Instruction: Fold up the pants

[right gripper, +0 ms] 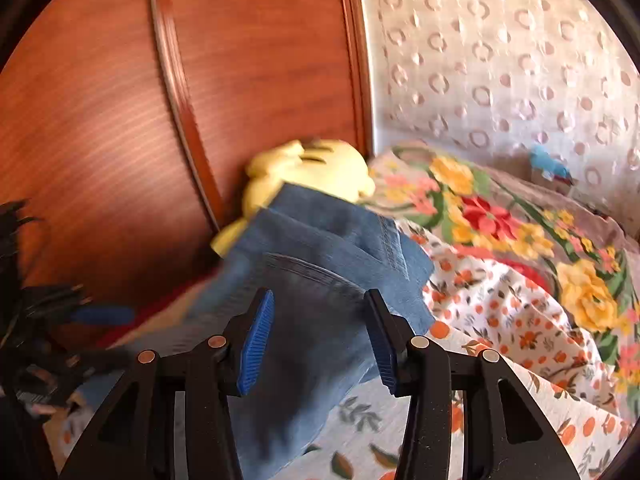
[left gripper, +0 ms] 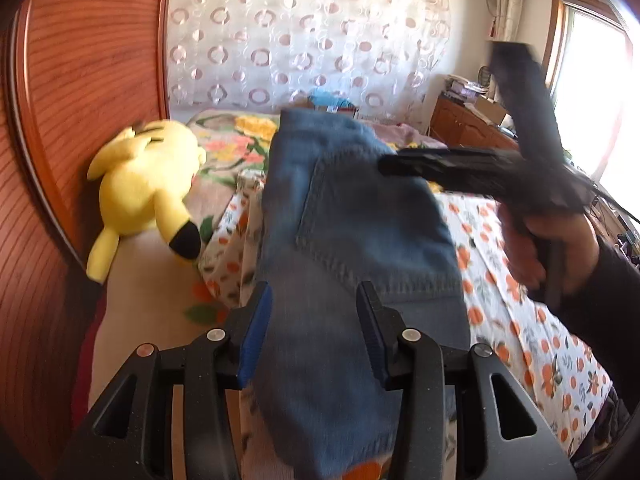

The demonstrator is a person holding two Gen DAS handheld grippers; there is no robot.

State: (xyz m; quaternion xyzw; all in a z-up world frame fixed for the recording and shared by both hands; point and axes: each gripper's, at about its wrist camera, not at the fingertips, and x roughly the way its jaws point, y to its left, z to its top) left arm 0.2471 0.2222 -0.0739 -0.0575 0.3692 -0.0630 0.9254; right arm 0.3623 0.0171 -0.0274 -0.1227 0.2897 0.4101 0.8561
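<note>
Blue denim pants, folded into a layered bundle, back pocket up, lying on floral bedsheet, blurred

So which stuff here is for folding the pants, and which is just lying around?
For the job:
- blue jeans
- left claw
- right claw

Just lying about:
- yellow plush toy
- floral blanket
- orange-print sheet

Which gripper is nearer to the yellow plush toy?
Left. The left gripper hovers over the jeans beside the plush toy; the right gripper sits across the jeans, farther off.
</note>
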